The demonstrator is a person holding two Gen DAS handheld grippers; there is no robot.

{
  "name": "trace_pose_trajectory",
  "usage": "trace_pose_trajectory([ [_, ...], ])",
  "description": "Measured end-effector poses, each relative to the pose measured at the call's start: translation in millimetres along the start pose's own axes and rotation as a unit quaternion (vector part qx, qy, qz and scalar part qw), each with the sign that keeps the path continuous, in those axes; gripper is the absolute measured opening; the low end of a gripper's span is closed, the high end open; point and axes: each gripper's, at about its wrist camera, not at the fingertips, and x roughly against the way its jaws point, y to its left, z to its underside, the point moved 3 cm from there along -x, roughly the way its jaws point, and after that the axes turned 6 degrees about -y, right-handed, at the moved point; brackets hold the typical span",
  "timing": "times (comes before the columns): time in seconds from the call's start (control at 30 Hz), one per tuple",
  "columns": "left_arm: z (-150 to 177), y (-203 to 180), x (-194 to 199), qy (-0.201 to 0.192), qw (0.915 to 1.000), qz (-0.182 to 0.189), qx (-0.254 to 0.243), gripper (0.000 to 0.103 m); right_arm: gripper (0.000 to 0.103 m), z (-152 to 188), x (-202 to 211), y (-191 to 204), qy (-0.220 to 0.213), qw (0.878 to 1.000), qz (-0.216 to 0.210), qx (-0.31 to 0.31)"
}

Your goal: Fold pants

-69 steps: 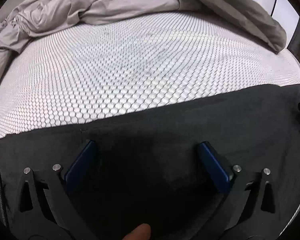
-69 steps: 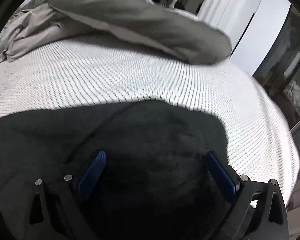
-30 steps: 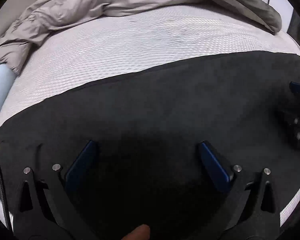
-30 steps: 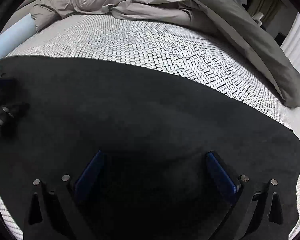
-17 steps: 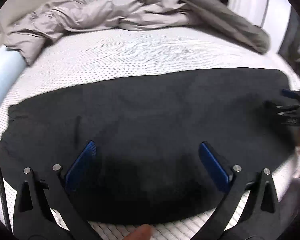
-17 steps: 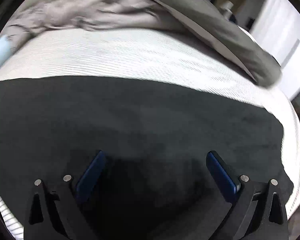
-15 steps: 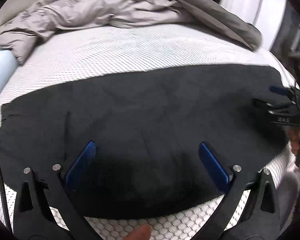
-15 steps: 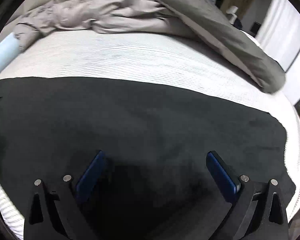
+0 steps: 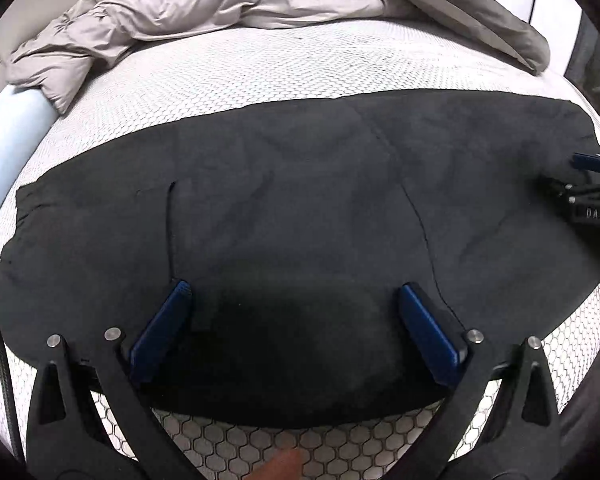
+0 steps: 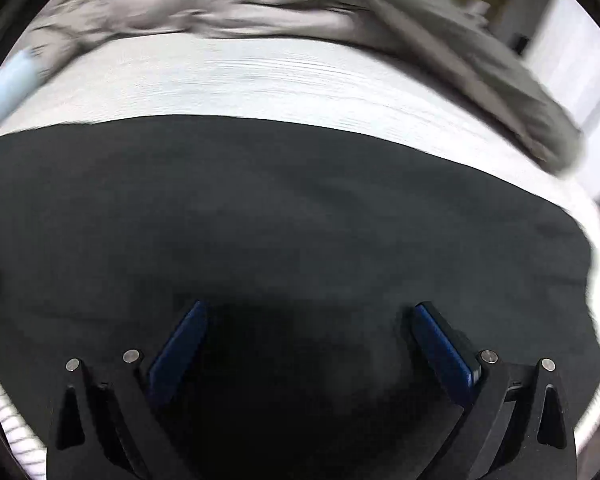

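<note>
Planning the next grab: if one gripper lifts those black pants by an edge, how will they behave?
The pants lie flat with soft creases, so they will likely drape and sag. The textured mattress probably grips them a bit, so pushing may bunch them up.

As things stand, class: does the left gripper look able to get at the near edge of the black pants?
Probably yes. The left gripper hangs open just above the black pants, whose near edge lies flat on the mattress right below its fingers, with nothing lying between them.

Pants spread across the bed

The pants (image 9: 300, 208) lie flat on the mattress (image 9: 284, 68), a rumpled duvet (image 9: 220, 4) behind them; both tongs hover above, left tongs (image 9: 294, 304) left of right tongs (image 10: 310, 320).
</note>
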Motion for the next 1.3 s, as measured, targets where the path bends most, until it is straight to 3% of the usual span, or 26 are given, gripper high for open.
trace_pose_trajectory([
  [0.07,1.8,2.2,1.6,-0.004,1.0000,-0.006,0.001,0.103,0.102,4.1,-1.4,-23.9,0.011,0.999,0.034,-0.023],
  [0.2,-3.7,1.7,9.8,-0.013,0.9998,-0.009,0.011,0.102,0.102,-1.0,14.7,-29.7,0.020,0.998,0.048,-0.041],
  [0.4,-7.4,-18.5,30.6,-0.036,0.9978,0.054,0.007,0.102,0.102,-17.1,58.1,35.4,-0.027,0.999,-0.045,0.007],
  [0.53,3.6,-29.0,12.8,-0.016,0.9987,0.033,-0.036,0.103,0.102,-15.2,56.6,74.5,-0.018,0.995,-0.088,0.040],
  [0.67,9.4,-12.3,6.4,-0.020,0.9987,0.038,-0.028,0.103,0.102,2.7,39.3,89.7,0.007,0.995,-0.059,0.078],
  [0.8,14.7,-0.8,9.9,-0.028,0.9987,0.026,-0.035,0.103,0.102,7.7,32.5,65.3,0.000,0.998,-0.055,0.039],
  [0.9,18.3,7.2,12.4,-0.028,0.9991,0.024,-0.022,0.103,0.102,14.5,26.1,38.3,-0.009,1.000,0.008,0.022],
  [0.97,20.7,7.8,15.3,-0.033,0.9990,0.021,-0.022,0.103,0.102,18.7,23.8,23.4,-0.017,1.000,0.019,0.002],
  [1.1,12.4,3.1,31.5,-0.050,0.9984,0.007,-0.027,0.102,0.102,18.7,35.6,26.1,-0.023,0.999,-0.014,-0.025],
  [1.2,-6.6,-2.9,40.0,-0.075,0.9969,0.022,-0.010,0.102,0.102,11.2,56.4,59.1,-0.054,0.995,-0.080,0.019],
  [1.3,-30.9,-7.7,26.3,-0.070,0.9961,0.039,0.035,0.102,0.102,3.0,47.9,82.3,-0.050,0.988,-0.141,0.039],
])
